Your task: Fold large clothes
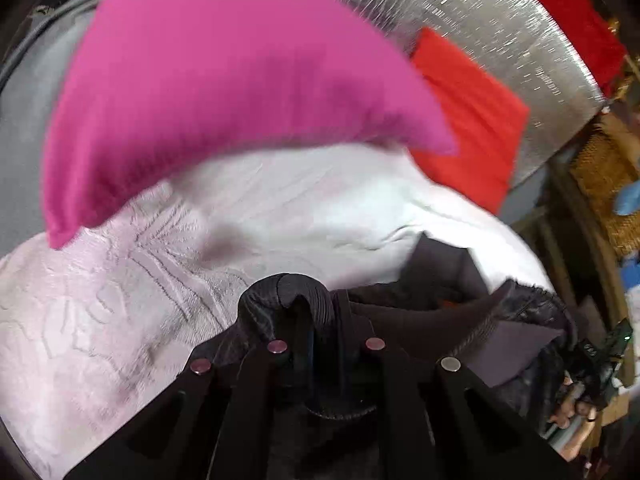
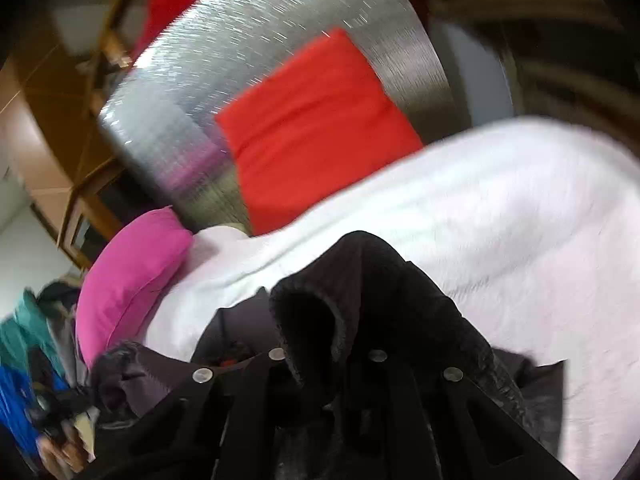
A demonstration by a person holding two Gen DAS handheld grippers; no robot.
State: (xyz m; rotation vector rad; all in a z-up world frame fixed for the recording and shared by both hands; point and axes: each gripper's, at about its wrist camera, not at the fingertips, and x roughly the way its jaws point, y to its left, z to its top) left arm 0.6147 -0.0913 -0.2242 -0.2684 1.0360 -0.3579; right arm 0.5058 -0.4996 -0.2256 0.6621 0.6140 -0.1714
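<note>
Two grippers clamp one dark garment [image 1: 420, 320]: the left gripper [image 1: 326, 344] pinches a ribbed fold between its nearly closed fingers, the right gripper [image 2: 326, 354] another bunch, above the white bedding [image 2: 500, 208].

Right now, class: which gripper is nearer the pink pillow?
Left. The left gripper, shut on the dark garment, sits just below the pink pillow; the right gripper has it off to one side.

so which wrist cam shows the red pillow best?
Right wrist view: the red pillow shows nearly whole against the silver headboard, only its lower edge hidden by the white bedding. In the left wrist view the pink pillow covers part of it.
</note>
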